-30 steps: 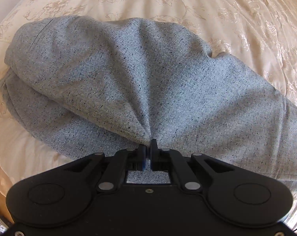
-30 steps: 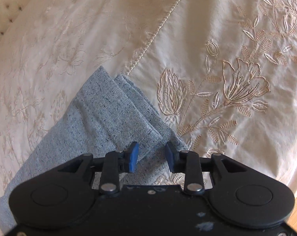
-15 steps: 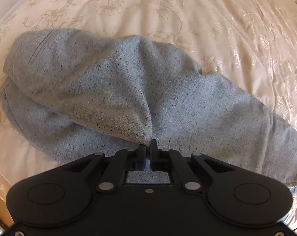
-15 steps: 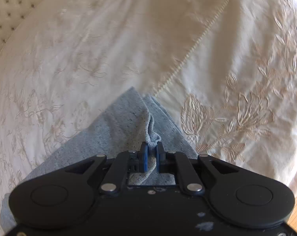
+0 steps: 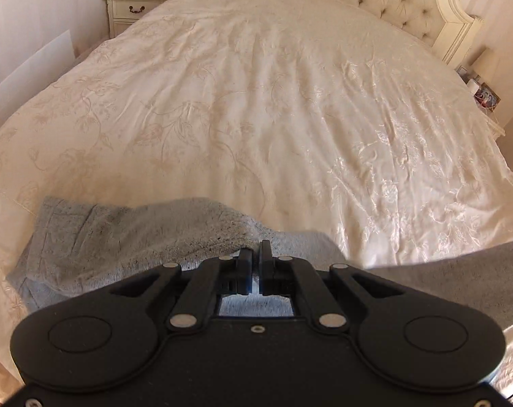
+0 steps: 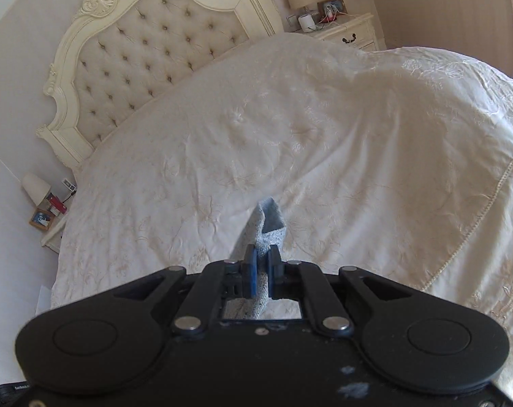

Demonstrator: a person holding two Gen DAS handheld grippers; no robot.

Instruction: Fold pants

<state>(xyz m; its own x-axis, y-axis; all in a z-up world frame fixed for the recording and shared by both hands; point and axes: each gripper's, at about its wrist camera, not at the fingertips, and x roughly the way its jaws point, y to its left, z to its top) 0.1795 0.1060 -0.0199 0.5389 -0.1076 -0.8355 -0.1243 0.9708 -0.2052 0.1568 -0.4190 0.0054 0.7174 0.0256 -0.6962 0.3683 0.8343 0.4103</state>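
The grey pants are lying bunched at the near edge of the bed, partly lifted off its cream embroidered cover. The left hand-held gripper is clenching a fold of the fabric; the right hand-held gripper, having just been closing, is pinching a pant end. A tufted headboard is standing beyond.
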